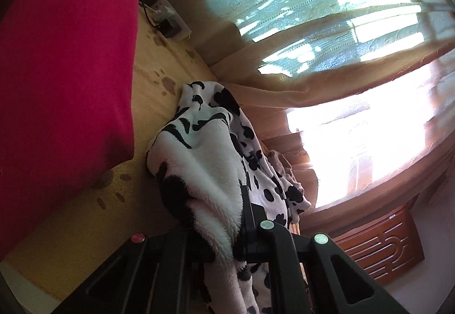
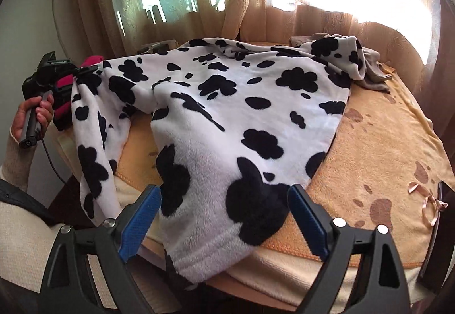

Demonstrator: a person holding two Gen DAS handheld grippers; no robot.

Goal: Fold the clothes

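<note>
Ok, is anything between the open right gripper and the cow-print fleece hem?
Nothing visible. The right gripper is open with the cow-print fleece hem lying directly between its blue pads, on the orange blanket. The left gripper is shut on the fleece's far side.

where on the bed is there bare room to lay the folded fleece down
The widest free patch of orange blanket lies right of the cow-print fleece, down to the ribbon bow. A thin strip shows under the fleece's left sleeve. It is crowded far back by the grey garment and left by the pink cloth.
</note>
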